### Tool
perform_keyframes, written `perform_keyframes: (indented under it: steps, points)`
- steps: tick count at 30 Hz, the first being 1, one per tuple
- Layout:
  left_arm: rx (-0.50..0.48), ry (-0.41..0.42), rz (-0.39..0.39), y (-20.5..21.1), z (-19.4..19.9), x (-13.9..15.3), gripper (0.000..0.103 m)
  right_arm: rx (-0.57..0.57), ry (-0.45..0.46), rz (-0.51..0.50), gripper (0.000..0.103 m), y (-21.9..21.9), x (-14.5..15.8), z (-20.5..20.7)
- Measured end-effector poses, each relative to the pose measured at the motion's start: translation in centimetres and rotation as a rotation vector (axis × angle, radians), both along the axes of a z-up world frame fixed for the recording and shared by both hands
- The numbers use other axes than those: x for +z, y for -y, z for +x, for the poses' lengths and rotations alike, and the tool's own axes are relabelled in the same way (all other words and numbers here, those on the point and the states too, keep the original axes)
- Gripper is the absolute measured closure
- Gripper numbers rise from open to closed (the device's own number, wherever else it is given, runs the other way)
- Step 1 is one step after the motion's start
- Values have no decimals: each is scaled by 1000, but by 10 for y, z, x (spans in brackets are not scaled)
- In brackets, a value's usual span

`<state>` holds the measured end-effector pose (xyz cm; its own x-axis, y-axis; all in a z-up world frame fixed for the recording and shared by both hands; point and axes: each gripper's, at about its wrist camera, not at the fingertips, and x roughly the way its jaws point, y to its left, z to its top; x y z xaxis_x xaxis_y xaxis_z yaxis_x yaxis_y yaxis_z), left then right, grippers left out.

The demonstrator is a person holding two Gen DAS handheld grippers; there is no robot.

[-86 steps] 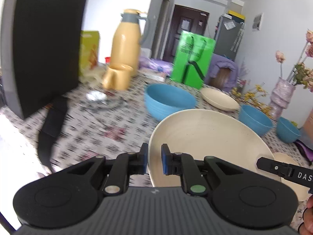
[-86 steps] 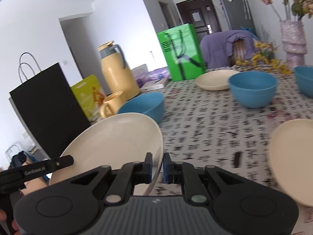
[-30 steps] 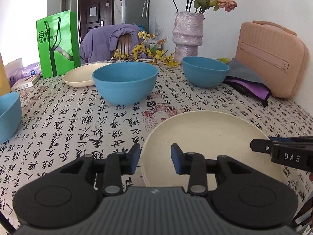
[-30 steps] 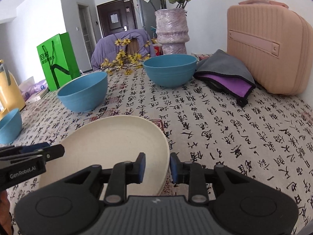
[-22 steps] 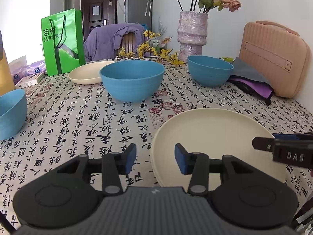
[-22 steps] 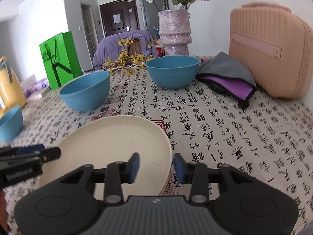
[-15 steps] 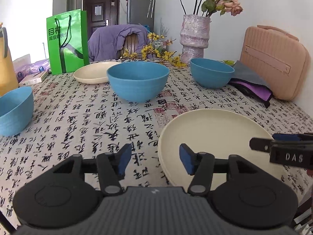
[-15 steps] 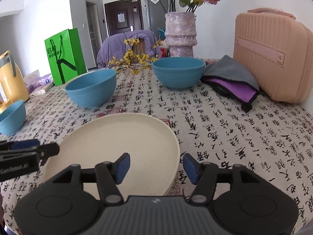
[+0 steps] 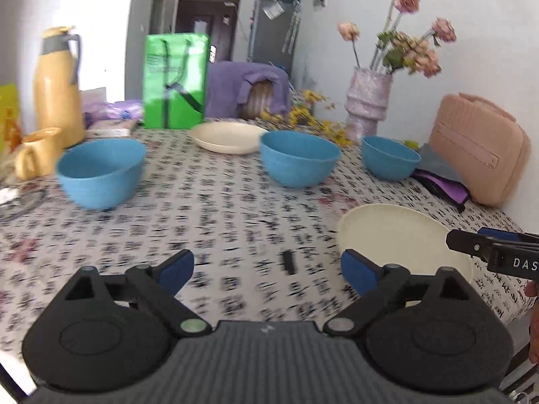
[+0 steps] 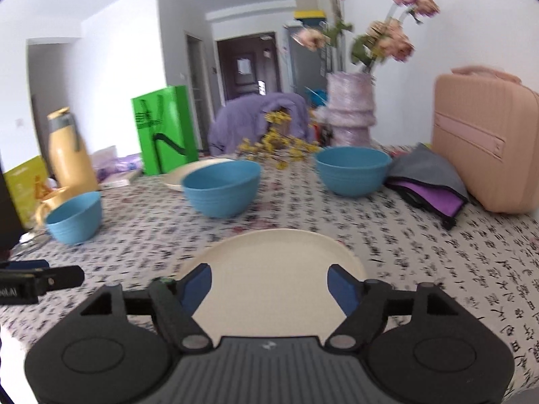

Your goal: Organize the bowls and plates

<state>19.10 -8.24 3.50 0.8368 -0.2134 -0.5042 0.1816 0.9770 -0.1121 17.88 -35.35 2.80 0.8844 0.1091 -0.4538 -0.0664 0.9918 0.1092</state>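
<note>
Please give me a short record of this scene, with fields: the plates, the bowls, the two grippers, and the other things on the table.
plates: near plate flat on the tablecloth; far plate by the green bag
bowls: three blue, apart: left bowl, middle bowl, right bowl
left gripper: opening, empty
right gripper: opening, empty
other: vase, pink case, yellow jug

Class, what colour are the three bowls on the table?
Blue bowls; clearest in the left wrist view.

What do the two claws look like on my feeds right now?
Both match: the left claw and right claw have black linkage arms with silver pivot pins, blue pads on the fingertips, and a dark grey ribbed body with two round black housings. White lettering marks each claw's side. No sleeves show.
</note>
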Motion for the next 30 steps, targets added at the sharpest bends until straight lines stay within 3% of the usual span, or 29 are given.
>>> perform_keyframes:
  steps: [8,15,21,30]
  points:
    - [59,32,6,-52,-49,2,3,129,74,21,23,-72,-6,-34]
    - [106,39,-1,-90,-80,-5,1,159,54,34,23,-112,-19,-59]
    - [119,59,-31,-104,-90,-5,1,173,58,9,23,-129,-16,-71]
    - [113,47,-37,-108,-78,-8,1,163,45,-7,23,-137,-15,-56]
